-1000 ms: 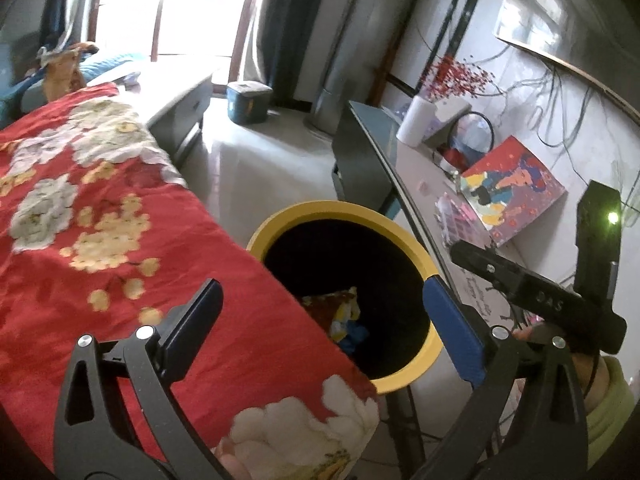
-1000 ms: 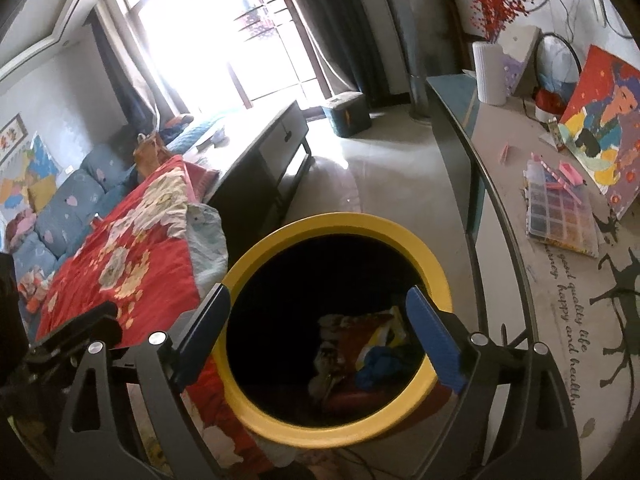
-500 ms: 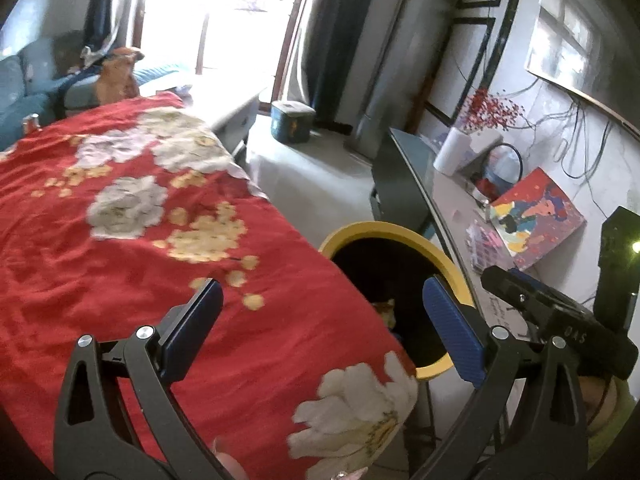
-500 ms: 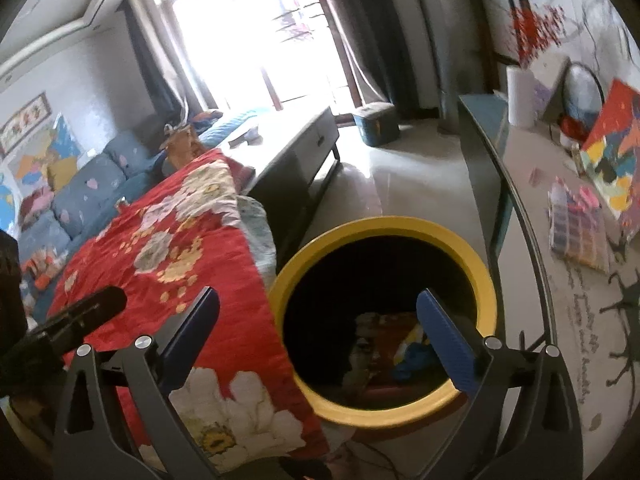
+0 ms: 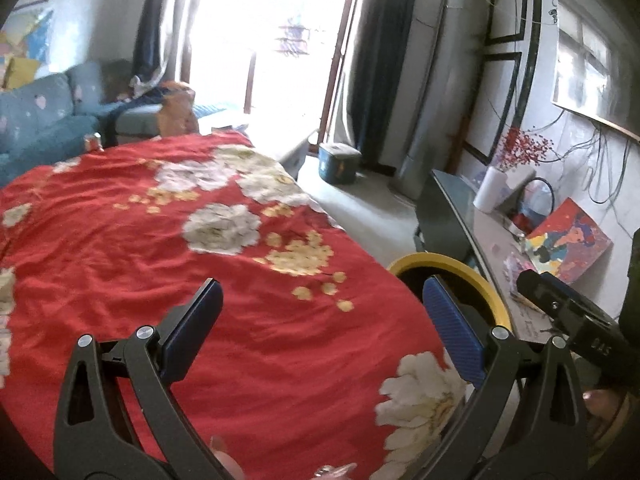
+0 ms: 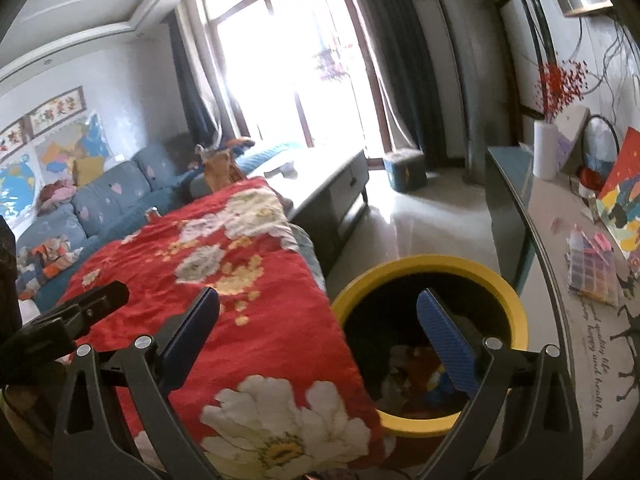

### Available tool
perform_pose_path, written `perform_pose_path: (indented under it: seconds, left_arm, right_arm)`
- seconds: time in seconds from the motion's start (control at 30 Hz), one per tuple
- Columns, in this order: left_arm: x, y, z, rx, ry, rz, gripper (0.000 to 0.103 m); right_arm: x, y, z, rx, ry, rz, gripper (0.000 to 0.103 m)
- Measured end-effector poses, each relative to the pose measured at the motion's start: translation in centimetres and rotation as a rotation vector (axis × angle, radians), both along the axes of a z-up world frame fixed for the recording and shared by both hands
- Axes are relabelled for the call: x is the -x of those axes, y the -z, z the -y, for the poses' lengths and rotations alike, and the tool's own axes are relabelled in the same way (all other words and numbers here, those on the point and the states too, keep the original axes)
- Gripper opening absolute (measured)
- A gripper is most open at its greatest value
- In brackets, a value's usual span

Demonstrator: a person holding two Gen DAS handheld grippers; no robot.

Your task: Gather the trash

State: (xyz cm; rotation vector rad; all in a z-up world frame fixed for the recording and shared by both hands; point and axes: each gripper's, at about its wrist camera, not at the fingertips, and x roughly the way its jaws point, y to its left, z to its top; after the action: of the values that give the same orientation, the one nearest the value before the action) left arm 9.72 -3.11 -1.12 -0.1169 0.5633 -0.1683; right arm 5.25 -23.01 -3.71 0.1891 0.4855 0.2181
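- trash collecting looks to be between items: both tools are empty and aimed away from the bin toward the red floral cover (image 5: pixel 248 320), so the step in hand is finding the next piece.
- sofa (image 6: pixel 100 204) at far left of the right wrist view holds a jumble of cloth or clutter (image 6: pixel 48 256); whether any of it counts as trash is hard to tell at this blur.
- left gripper (image 5: pixel 320 332) hangs over the red cover with its blue pads spread wide and nothing between them, tilted a little downward.
- a small shiny scrap (image 5: pixel 332 472) peeks in at the bottom edge of the left wrist view, too cropped to name.
- right gripper (image 6: pixel 320 336) is spread as wide as it goes, its jaws having just been opening, with nothing between them; its left pad sits over the cover, its right pad over the bin mouth.
- yellow-rimmed bin (image 6: pixel 516 304) stands on the floor touching the cover's edge, between it and the side table (image 6: pixel 560 248); collected wrappers (image 6: pixel 416 376) lie in its bottom.
- side table on the right carries a bead box (image 6: pixel 592 276) and a painting (image 6: pixel 620 184), which look like belongings, not litter.
- next move calls for swinging one tool toward a loose scrap, lowering the pads either side of it, and closing before carrying it to the bin.
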Motion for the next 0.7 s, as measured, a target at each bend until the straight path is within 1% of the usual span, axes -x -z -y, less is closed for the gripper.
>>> perform_pose_path:
  seconds: [0.27,0.4,0.53,0.7]
  left_arm:
    - [3.1,-0.6,-1.6,-0.048,-0.056,0.098,0.092]
    - [4.4,-0.3,-2.1,-0.069,-0.081,0.124,0.092]
    - [5.8,0.3,-3.0,-0.067,-0.101,0.143,0.092]
    - [7.0,1.1,-3.9,-0.054,-0.129,0.177,0.092]
  right_arm:
    - [2.0,0.2,-2.9,0.026,-0.031,0.1,0.096]
    - [3.0,0.4,-4.1,0.036,-0.039,0.165,0.096]
    - [4.0,0.4,-4.8,0.048,-0.031,0.229,0.096]
    - [4.8,0.7,-5.4,0.078,-0.005,0.283,0.096]
